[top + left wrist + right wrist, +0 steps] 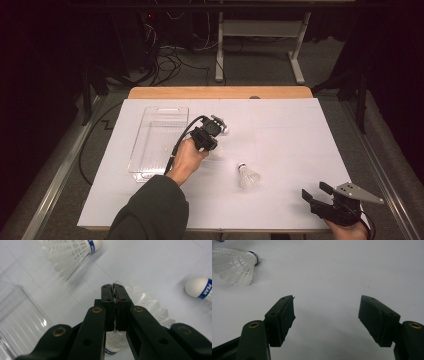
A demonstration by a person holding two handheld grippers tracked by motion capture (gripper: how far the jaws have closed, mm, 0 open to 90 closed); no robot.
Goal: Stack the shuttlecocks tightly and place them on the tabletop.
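Currently the left hand-held gripper (113, 286) is clamped on a shuttlecock's (147, 306) feather skirt, lifted off the worktop (290, 130). Best to keep the pinch light and carry it to the clear tray (159, 142) just beside that gripper, cork hanging down. Tray looks empty. Right hand-held gripper (327, 312) has jaws apart, idle; another shuttlecock (248, 176) lies between the two grippers.
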